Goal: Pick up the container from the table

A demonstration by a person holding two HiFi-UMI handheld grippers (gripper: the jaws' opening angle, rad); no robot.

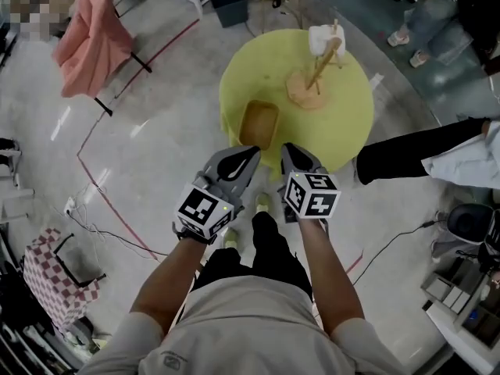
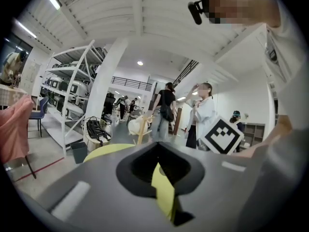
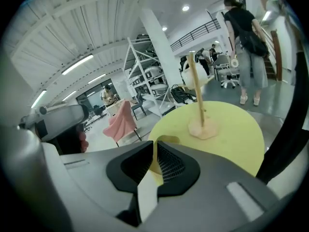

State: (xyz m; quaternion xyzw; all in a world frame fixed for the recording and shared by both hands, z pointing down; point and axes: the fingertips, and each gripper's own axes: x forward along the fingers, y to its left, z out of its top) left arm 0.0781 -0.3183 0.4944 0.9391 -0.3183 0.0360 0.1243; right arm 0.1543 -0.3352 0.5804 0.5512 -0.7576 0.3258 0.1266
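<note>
Forearms low in frame | left tongs, right tongs — both clenched, empty | tan container on yellow bench: likely light, rigid — pinch a rim.

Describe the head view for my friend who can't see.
A person holds the left gripper and right gripper, both shut and empty, at the edge of a round yellow table. A tan container and a wooden stand sit on it.
</note>
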